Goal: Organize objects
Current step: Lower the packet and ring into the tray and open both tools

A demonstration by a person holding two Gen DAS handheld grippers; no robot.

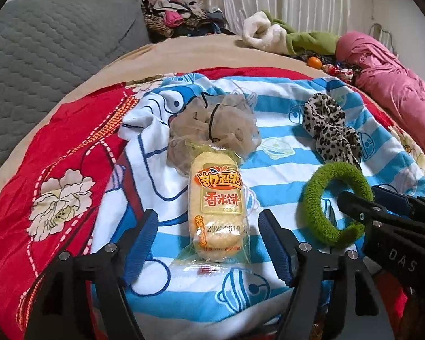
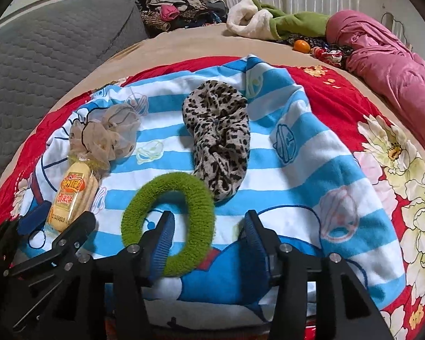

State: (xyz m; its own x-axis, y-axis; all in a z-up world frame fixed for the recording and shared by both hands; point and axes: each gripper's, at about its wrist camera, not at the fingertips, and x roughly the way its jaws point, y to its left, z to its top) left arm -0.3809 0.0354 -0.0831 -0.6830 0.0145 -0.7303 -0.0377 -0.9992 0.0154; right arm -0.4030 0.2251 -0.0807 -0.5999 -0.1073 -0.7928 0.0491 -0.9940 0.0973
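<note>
A striped towel [image 1: 272, 170] with blue and white bands lies on a red floral quilt [image 1: 56, 170], and the task's things all rest on this towel.

The left gripper [image 1: 208, 228] is open. Its two fingers stand on each side of a snack pack [image 1: 216, 206], near it but not touching it. The pack lies lengthwise on the middle of the towel. Its far end touches a beige scrunchie [image 1: 212, 121], which lies toward the far left part of the towel.

The right gripper [image 2: 208, 233] is also open. Its left finger [image 2: 163, 240] is inside the hole of a green ring [image 2: 170, 221], and its right finger is outside, so one side of the ring is between the jaws. I cannot tell whether a finger presses on the ring. The ring lies flat near the front edge of the towel, to the right of the pack.

A leopard scrunchie [image 2: 218, 138] lies behind the ring, and its near end touches the ring's far side. It is well apart from the beige scrunchie.
</note>
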